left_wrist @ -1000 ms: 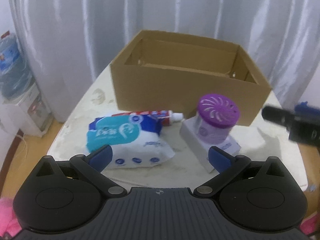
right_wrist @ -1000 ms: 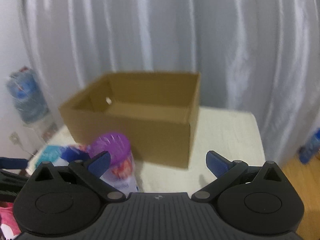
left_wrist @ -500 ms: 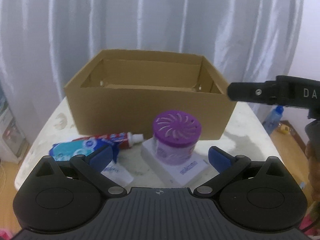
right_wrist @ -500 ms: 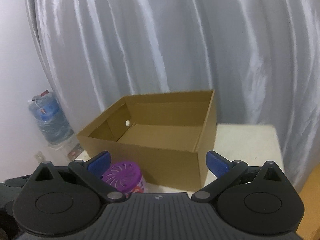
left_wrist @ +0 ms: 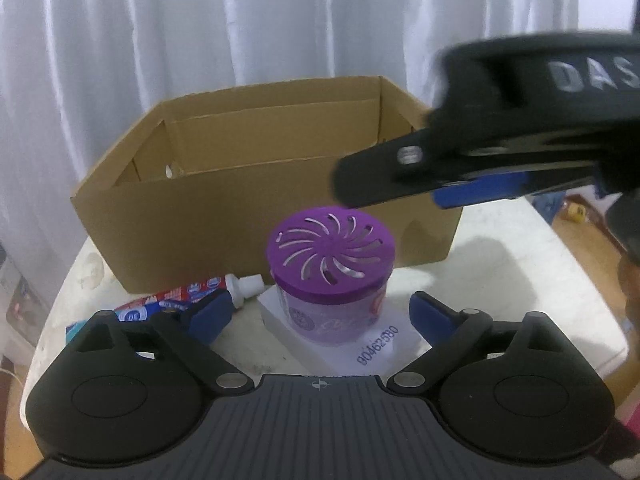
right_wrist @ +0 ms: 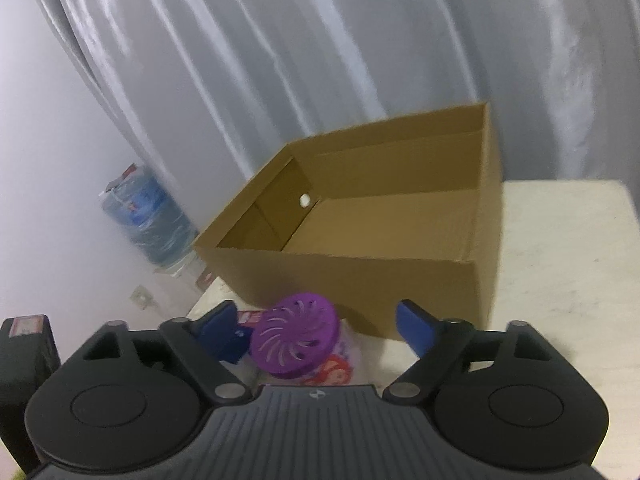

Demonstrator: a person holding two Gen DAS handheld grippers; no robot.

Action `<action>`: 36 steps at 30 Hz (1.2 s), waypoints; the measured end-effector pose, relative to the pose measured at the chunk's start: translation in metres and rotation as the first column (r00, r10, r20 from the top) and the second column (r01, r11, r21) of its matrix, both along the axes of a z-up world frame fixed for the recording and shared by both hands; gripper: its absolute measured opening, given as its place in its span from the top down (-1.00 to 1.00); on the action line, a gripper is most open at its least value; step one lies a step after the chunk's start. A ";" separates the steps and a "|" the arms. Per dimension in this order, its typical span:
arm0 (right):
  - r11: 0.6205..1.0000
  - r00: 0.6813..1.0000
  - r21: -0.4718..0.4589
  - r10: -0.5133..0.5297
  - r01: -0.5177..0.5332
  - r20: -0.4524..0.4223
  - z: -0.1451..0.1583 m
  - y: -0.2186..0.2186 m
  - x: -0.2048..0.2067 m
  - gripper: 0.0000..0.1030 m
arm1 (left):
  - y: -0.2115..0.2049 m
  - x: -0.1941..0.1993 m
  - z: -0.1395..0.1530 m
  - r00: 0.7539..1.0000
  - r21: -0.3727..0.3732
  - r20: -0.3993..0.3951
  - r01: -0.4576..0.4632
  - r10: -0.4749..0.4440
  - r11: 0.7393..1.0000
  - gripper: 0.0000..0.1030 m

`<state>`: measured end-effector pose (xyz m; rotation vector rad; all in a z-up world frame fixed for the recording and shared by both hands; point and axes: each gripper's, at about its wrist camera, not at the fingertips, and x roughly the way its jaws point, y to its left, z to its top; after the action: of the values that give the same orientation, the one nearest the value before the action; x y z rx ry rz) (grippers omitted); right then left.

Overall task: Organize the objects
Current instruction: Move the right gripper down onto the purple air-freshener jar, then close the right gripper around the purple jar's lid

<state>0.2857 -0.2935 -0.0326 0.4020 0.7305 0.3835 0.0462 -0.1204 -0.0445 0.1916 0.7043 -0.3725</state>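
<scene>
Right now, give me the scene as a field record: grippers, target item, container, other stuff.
left gripper: open, purple-lid jar between its fingers, no contact seen
right gripper: open, above the jar
purple-lid jar: upright on a white box
cardboard box: open top, nothing seen inside, behind the jar
toothpaste tube: lying left of the jar
table: white, holds everything

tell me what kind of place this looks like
Probably a room in a home: a small table set against a pale curtain, a large water jug by the wall, and household goods like an air freshener and toothpaste beside a cardboard box.
</scene>
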 end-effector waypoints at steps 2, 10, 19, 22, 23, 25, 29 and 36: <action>1.000 1.000 0.012 0.008 -0.008 -0.023 -0.005 0.003 0.004 -0.49 | 0.000 0.000 -0.001 1.000 0.004 -0.001 0.003 -0.003 1.000 -0.74; 0.998 0.994 0.057 0.021 -0.015 -0.103 -0.021 0.006 0.014 -0.01 | 0.001 0.004 -0.007 1.000 -0.027 -0.023 0.019 -0.020 0.999 -0.20; 0.999 0.993 0.029 0.023 -0.019 -0.119 -0.018 0.008 0.001 0.14 | 0.003 -0.001 -0.003 0.999 -0.049 -0.050 0.013 -0.015 0.999 -0.19; 1.000 0.990 0.025 0.017 -0.013 -0.137 -0.018 0.006 -0.004 0.14 | 0.001 -0.002 0.000 0.998 -0.040 -0.052 0.020 -0.022 0.999 -0.19; 1.000 0.990 0.023 0.015 -0.012 -0.137 -0.018 0.005 -0.005 0.14 | 0.001 -0.004 0.000 0.998 -0.040 -0.052 0.022 -0.024 0.999 -0.19; 1.000 0.991 0.012 0.011 -0.010 -0.133 -0.018 0.005 -0.007 0.14 | -0.001 -0.007 0.001 0.998 -0.039 -0.053 0.032 -0.034 0.999 -0.20; 1.000 0.990 0.013 0.014 -0.012 -0.141 -0.020 0.006 -0.006 0.14 | -0.003 -0.010 -0.004 0.998 -0.023 -0.055 0.038 -0.039 0.999 -0.22; 1.000 0.989 0.007 0.009 -0.008 -0.145 -0.019 0.004 -0.008 0.14 | -0.003 -0.012 -0.004 0.997 -0.026 -0.065 0.035 -0.037 0.999 -0.29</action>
<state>0.2773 -0.2899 -0.0513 0.4364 0.8730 0.3674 0.0343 -0.1233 -0.0488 0.1691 0.7609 -0.4233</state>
